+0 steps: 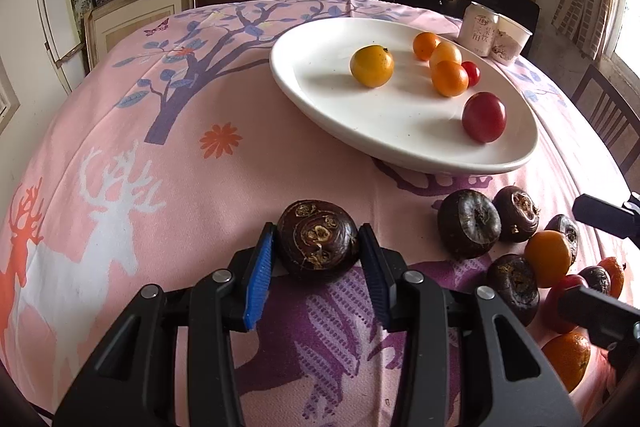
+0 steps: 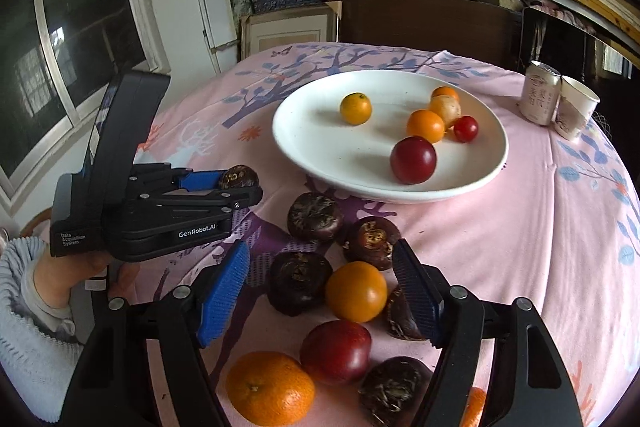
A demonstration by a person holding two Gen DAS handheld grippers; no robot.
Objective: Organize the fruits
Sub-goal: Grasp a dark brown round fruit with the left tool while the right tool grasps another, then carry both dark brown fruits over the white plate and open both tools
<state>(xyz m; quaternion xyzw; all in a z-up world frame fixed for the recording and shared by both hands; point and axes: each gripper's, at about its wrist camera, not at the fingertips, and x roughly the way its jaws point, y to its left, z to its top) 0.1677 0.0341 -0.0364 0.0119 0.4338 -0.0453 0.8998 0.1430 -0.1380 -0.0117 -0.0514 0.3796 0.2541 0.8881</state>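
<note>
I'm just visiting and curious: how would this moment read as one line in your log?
left claw: gripping water chestnut | right claw: open over fruit pile | white plate: six small fruits

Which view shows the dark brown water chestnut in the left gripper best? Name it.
Left wrist view: the dark brown water chestnut sits close and unobstructed between the left gripper pads. The right wrist view shows only a sliver behind that gripper.

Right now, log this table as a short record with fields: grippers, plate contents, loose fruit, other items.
left gripper: shut on water chestnut
right gripper: open, above the loose pile
plate: six pieces, orange, yellow and red; no dark ones
loose fruit: dark chestnuts, an orange tomato, a red fruit, a mandarin
other items: can, paper cup
</note>
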